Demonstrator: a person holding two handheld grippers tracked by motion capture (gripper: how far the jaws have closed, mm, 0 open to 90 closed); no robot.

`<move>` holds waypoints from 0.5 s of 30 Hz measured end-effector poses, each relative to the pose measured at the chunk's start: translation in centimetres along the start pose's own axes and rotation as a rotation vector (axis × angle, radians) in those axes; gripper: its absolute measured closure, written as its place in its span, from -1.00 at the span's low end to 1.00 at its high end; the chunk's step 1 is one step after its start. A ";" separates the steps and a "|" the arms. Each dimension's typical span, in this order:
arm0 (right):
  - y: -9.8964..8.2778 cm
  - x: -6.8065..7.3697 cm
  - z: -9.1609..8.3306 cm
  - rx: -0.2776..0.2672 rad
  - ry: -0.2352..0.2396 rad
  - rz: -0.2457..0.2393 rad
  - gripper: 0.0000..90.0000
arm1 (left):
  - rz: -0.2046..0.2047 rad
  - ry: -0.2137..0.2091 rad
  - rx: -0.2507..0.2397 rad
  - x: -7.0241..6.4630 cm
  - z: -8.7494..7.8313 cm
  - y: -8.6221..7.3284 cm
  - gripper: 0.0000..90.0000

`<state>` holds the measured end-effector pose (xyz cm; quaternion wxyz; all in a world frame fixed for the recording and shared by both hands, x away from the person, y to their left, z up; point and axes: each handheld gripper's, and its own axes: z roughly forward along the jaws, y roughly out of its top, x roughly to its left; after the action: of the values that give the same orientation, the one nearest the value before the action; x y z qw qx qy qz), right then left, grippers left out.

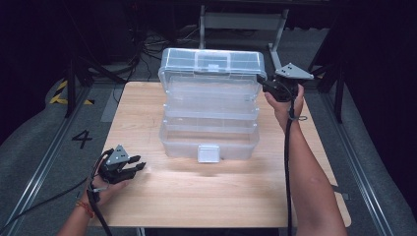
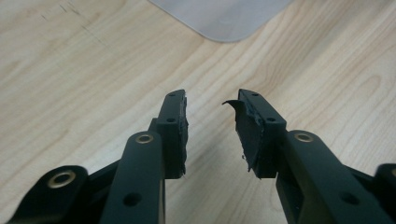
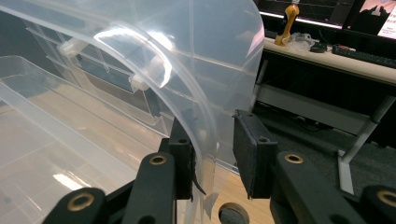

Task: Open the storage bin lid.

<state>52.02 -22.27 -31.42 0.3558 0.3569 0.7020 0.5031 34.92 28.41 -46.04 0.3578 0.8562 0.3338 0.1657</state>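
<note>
High view: clear tiered box (image 1: 209, 123) sits mid-table (image 1: 196, 196), lid (image 1: 212, 63) swung up and back, long axis running left-right across the table. My right gripper (image 1: 268, 84) is at the lid's right end, far side. Right gripper view: jaws spread, the lid's curved edge (image 3: 205, 126) runs between them, touching the left pad (image 3: 187, 158); a clear gap to the other pad, so not pinched yet. My left gripper (image 1: 132, 166) hangs low near the table's left front corner, well apart from the box, jaws spread with nothing between them, bare wood under them. Right hand is clearly nearer; I'd guess the next move is a squeeze on that lid edge.
</note>
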 end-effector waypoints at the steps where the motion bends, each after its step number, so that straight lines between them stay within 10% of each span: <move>1: 0.0 -0.1 0.0 -0.002 0.001 0.002 0.56 | -0.008 -0.006 0.004 -0.1 0.1 -0.1 0.37; 15: 0.0 -0.2 0.2 -0.005 0.003 0.006 0.57 | -0.013 -0.061 0.049 -0.6 1.1 -0.9 -0.04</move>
<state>52.32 -22.33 -31.41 0.3545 0.3573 0.7001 0.5065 34.71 27.90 -47.45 0.3480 0.8671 0.3322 0.1288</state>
